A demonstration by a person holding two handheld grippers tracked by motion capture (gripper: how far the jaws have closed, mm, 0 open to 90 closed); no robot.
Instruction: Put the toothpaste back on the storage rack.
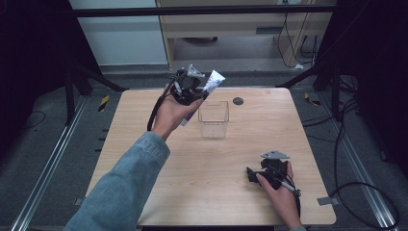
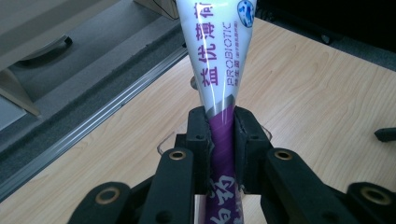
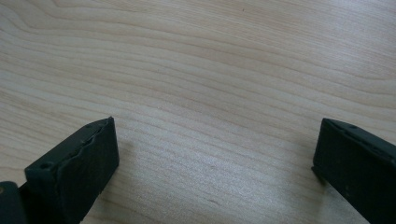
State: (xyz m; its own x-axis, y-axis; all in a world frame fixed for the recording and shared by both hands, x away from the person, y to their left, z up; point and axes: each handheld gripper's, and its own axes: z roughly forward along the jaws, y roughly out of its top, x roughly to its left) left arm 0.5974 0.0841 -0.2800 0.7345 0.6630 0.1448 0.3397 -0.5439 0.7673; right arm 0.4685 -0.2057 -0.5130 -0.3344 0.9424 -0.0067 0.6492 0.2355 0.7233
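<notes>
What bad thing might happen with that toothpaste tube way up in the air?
The left hand-held gripper pinches the toothpaste tube only on its narrow purple part, so it might swing or slip out. The clear plastic box on the table looks light; a bump from the tube could tip it.

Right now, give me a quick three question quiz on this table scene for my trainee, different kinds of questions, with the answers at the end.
1. True or false: the left tool is shut on the toothpaste tube.
2. Multiple choice: where is the clear plastic box?
A. held in the right tool
B. standing on the wooden table, beside the left hand
C. on the floor
3. Fill in: the right tool is ____, with bare table between its jaws.

Key: 1 true. 2 B. 3 open.
</notes>
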